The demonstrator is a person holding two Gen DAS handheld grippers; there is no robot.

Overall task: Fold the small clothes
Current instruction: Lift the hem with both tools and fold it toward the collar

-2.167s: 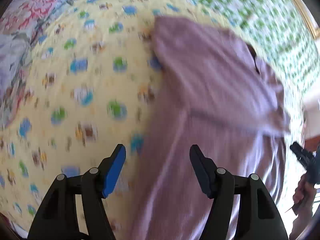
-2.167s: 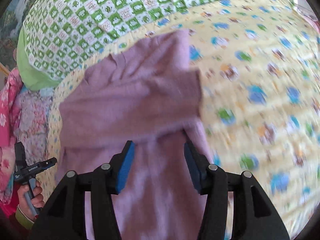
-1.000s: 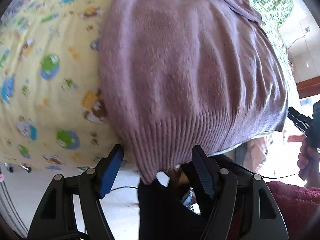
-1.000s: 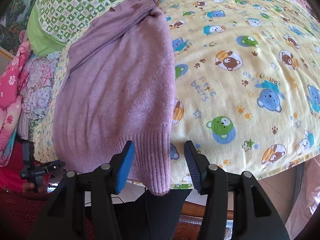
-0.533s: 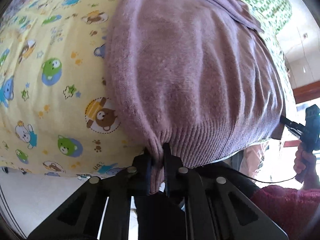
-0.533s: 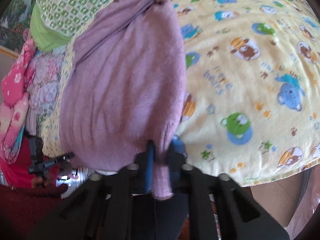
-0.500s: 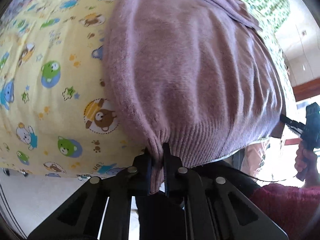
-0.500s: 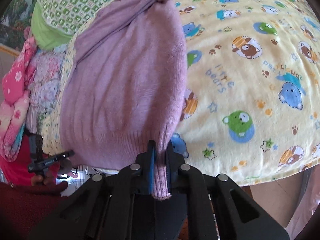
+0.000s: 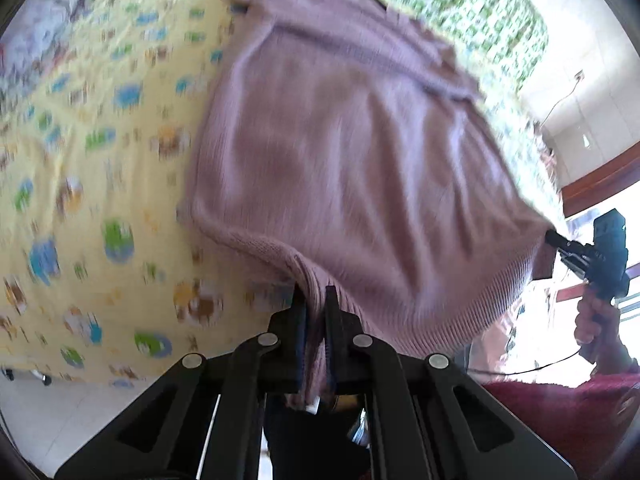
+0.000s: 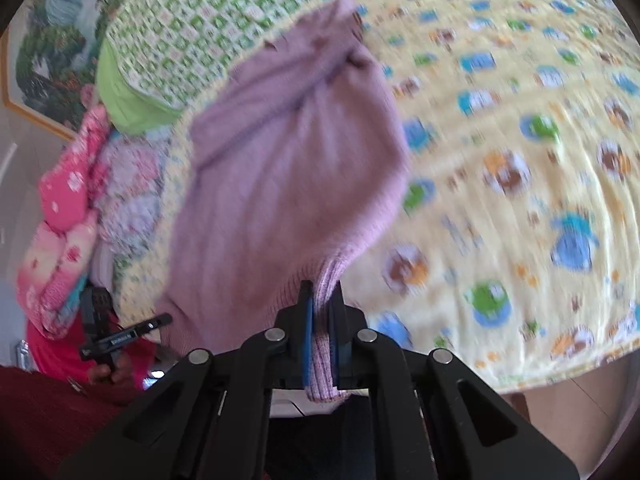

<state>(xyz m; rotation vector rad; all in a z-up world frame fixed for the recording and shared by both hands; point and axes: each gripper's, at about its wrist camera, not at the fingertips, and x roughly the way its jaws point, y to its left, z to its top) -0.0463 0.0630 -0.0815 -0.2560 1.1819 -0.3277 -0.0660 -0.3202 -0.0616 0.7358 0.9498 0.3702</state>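
A mauve knitted sweater (image 9: 360,152) lies on a yellow bear-print bedsheet (image 9: 100,168), its ribbed hem towards me and lifted off the bed. My left gripper (image 9: 316,300) is shut on the hem's left corner. My right gripper (image 10: 322,296) is shut on the hem's right corner; the sweater (image 10: 280,168) stretches away from it towards the collar. The right gripper also shows at the right of the left wrist view (image 9: 560,244), at the hem's far corner. The left gripper shows at the lower left of the right wrist view (image 10: 160,320).
A green checked quilt (image 10: 200,24) lies at the head of the bed. Pink and floral folded bedding (image 10: 80,208) is stacked beside it. The bed's near edge (image 10: 560,372) drops to a tiled floor (image 9: 60,412). My red-sleeved arm (image 9: 580,408) is at lower right.
Both grippers, shut on the hem corners half a second ago, have lifted the hem off the bed edge and carried it forward over the sheet. The views are now motion-blurred.
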